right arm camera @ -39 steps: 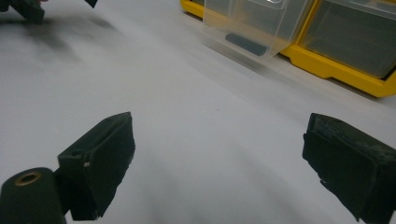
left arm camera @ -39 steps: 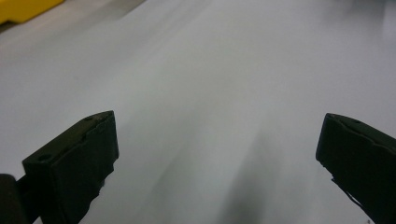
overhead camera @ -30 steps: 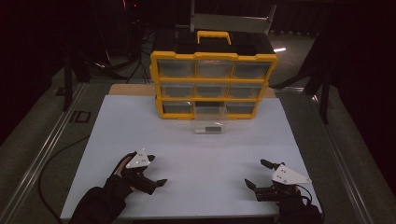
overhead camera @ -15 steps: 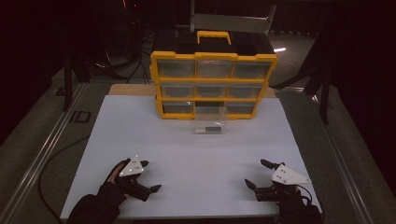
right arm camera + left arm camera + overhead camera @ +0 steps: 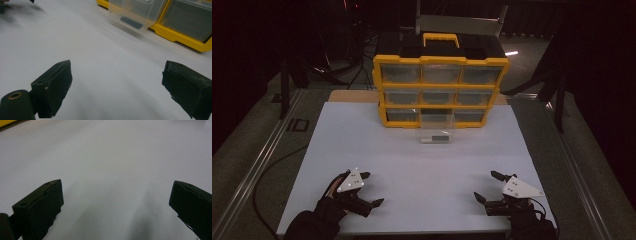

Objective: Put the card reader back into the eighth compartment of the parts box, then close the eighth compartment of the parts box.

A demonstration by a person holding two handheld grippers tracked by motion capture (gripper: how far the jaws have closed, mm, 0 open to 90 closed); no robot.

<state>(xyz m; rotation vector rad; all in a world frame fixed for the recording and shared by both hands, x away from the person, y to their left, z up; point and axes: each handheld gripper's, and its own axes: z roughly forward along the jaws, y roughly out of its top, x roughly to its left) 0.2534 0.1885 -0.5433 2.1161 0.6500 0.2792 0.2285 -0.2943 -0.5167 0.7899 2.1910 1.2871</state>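
A yellow organizer cabinet point(image 5: 440, 89) with clear drawers stands at the far middle of the white table point(image 5: 412, 150). Its bottom middle drawer point(image 5: 437, 131) is pulled out onto the table; a small dark piece point(image 5: 441, 137) lies inside, and the same drawer point(image 5: 135, 15) and dark piece point(image 5: 130, 22) appear in the right gripper view. My left gripper point(image 5: 371, 189) is open at the near left, above bare table point(image 5: 112, 170). At the near right my right gripper point(image 5: 489, 186) is open too, nothing between its jaws point(image 5: 115, 82).
The table's front edge point(image 5: 412, 233) runs just below both hands. Metal rails point(image 5: 257, 165) border the table on the left and right. A yellow carry handle point(image 5: 441, 39) tops the cabinet. Dark stands and cables sit behind it.
My left gripper has drawn back toward the near edge and slightly left. The right gripper has stayed in place.
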